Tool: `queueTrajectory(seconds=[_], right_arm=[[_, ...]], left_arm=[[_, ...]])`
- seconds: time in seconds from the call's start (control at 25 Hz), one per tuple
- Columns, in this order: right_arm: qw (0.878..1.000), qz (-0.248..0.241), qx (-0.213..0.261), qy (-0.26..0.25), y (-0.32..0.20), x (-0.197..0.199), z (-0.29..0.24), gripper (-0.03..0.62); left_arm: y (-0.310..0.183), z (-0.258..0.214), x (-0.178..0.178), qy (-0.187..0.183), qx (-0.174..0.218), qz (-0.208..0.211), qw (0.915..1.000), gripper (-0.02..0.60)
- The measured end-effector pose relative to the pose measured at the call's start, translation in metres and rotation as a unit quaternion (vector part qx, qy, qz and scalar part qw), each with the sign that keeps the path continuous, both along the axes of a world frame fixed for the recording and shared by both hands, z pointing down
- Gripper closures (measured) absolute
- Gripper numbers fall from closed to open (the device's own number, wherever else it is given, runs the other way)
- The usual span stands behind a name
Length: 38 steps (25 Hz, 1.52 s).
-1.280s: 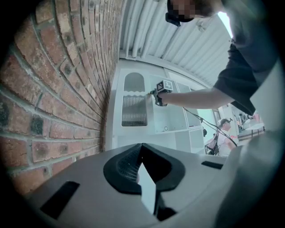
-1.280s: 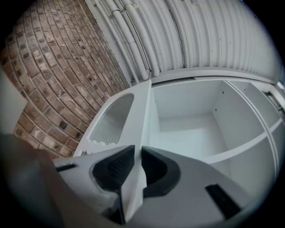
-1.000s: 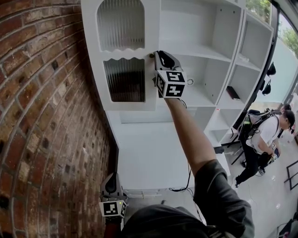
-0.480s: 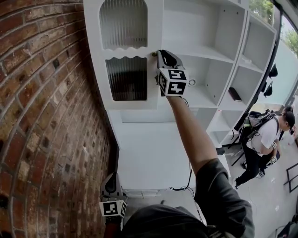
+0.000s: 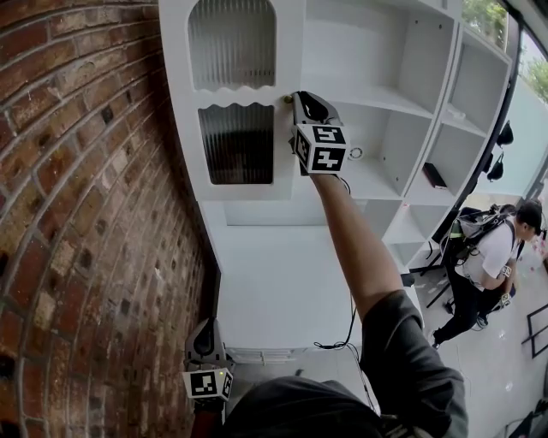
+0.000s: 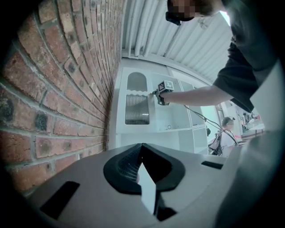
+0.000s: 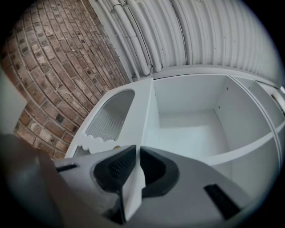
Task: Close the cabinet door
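Cabinet door [image 5: 242,192] right of brick wall [image 5: 86,214]

This is an indoor room fitted out like a home or a small shop; which of the 2 cannot be told. 1 side is a bare red brick wall [image 5: 94,214]. Against it stands a tall white shelf unit [image 5: 282,274] with many open compartments, nearly all bare, and a cabinet door [image 5: 289,51] with 2 ribbed-glass panes, the upper one arched. Overhead is a white corrugated ceiling [image 7: 213,31] with white pipes [image 7: 133,35] running beside the brickwork, an industrial touch. A window [image 5: 484,15] at the far end shows green leaves outside. A black cable [image 5: 330,346] trails over the pale floor [image 5: 505,359], where another person [image 5: 484,257] with a backpack stands.
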State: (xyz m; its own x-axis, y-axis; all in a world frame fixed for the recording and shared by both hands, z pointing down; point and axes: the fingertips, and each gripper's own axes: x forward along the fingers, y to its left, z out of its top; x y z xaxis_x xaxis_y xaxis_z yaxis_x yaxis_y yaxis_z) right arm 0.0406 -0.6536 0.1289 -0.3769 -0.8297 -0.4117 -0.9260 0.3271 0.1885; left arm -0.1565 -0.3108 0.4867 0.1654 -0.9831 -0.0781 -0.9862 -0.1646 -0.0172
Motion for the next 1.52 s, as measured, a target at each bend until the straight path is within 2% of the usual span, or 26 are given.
queueTrajectory(seconds=[0.6, 0.96, 1.28, 1.52], right_arm=[[0.999, 0.011, 0.023, 0.033, 0.025, -0.001, 0.001, 0.562], [0.995, 0.011, 0.076, 0.066, 0.092, 0.002, 0.020, 0.562], [0.992, 0.009, 0.097, 0.078, 0.154, 0.012, 0.066, 0.562], [0.993, 0.009, 0.097, 0.066, 0.199, 0.023, 0.101, 0.562]], left_arm=[[-0.001, -0.002, 0.004, -0.001, 0.003, 0.009, 1.0000, 0.580], [-0.013, -0.018, 0.010, -0.010, 0.024, 0.030, 0.9992, 0.580], [-0.030, -0.049, 0.005, -0.032, 0.060, 0.040, 0.9969, 0.580], [-0.037, -0.068, 0.003, -0.058, 0.089, 0.045, 0.9934, 0.580]])
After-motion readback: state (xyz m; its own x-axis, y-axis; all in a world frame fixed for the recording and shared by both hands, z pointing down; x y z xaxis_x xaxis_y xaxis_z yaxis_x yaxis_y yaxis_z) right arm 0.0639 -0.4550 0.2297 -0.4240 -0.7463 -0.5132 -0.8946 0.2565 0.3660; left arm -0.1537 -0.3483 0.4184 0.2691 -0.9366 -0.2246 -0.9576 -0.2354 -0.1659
